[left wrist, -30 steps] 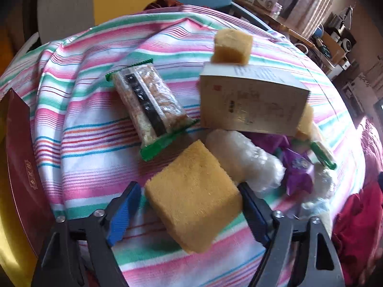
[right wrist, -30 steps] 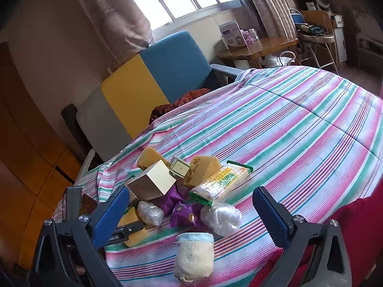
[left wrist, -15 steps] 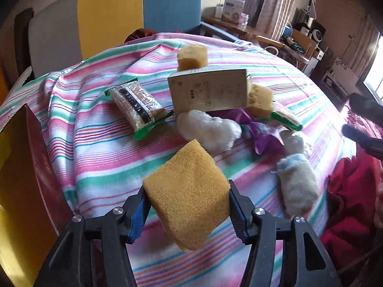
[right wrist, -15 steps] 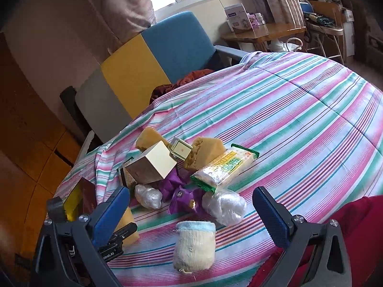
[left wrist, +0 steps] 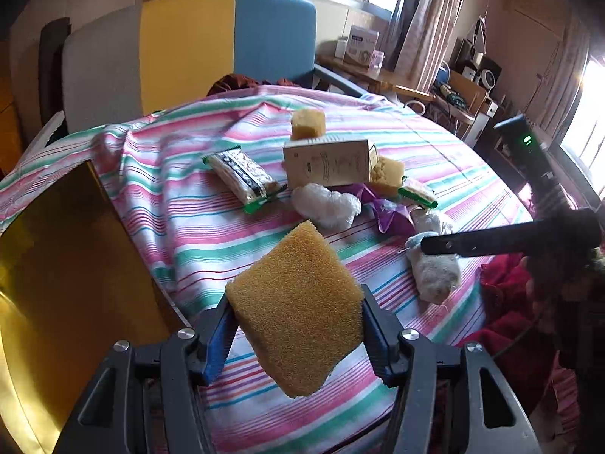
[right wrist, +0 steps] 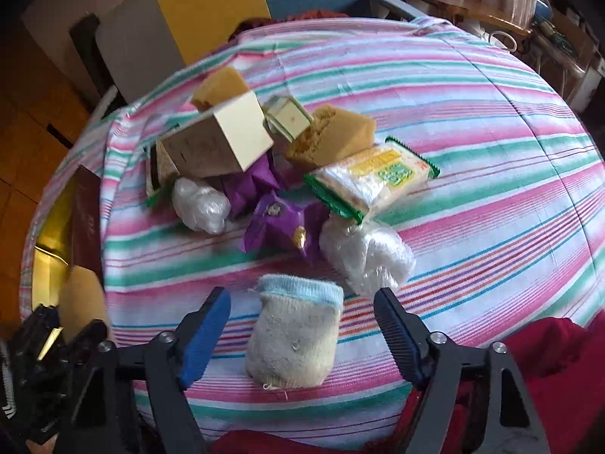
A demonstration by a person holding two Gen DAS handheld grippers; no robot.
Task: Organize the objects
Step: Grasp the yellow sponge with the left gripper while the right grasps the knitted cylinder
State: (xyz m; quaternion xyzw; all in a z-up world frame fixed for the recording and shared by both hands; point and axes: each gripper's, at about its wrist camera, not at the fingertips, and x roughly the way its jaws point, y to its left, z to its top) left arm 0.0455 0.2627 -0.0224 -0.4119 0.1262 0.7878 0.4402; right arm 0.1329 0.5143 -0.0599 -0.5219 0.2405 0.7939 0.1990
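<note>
Sponge held (left wrist: 298,312): a yellow-orange block, sitting clamped between the blue pads of the left gripper (left wrist: 297,335) and hanging clear above the striped cloth (left wrist: 196,223).
Left gripper: its jaws are pressing on both sides of the sponge at a mid-width setting.
Rolled sock (right wrist: 295,335): a cream roll with a pale blue cuff, lying on the striped cloth at the near edge of the pile, directly between the two fingers of the right gripper (right wrist: 302,331).
Right gripper: its jaws are closing around the sock; gaps are showing on both sides, so the pads are not yet touching it.
Pile centre: a beige carton (right wrist: 215,142) is lying tilted on purple wrappers (right wrist: 281,223); a small white box (right wrist: 289,117) is standing just behind it.
Other sponges: one (right wrist: 219,85) is sitting behind the carton, another (right wrist: 331,134) is leaning beside the small box.
Snack packs: a green-edged pack (right wrist: 372,178) is resting on a clear plastic bundle (right wrist: 365,253); a second pack (left wrist: 244,176) is lying to the left of the carton in the left wrist view.
Second plastic bundle (right wrist: 200,204): lying just below the carton.
Container (left wrist: 56,265): a gold-lined box with a dark red wall is standing at the left edge of the table, beside the held sponge.
Background: a chair (left wrist: 189,49) with grey, yellow and blue panels is standing behind the table.
</note>
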